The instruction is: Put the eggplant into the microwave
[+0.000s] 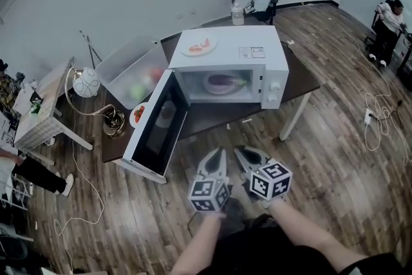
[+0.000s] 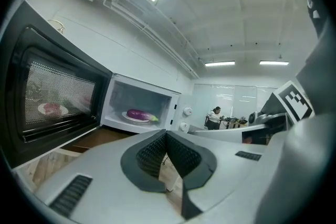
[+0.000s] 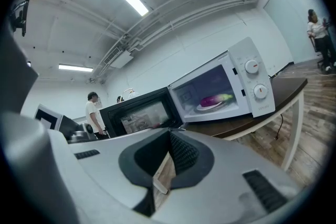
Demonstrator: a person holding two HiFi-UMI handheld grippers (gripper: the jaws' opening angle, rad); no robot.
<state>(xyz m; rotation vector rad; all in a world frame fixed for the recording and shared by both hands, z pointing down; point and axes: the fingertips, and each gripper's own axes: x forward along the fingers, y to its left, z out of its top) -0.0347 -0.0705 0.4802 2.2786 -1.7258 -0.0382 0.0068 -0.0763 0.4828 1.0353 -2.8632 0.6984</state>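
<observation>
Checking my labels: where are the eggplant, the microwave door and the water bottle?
eggplant (image 2: pixel 136 113), left gripper view, purple body.
microwave door (image 1: pixel 158 127), head view, dark window.
water bottle (image 1: pixel 237 13), head view, clear body.

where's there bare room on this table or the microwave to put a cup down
Bare: the strip of table in front of the microwave, right of its open door; the microwave top right of the small plate. Crowded: the table's left end, with the clear bin and a plate of food; the cavity holds the eggplant.
</observation>
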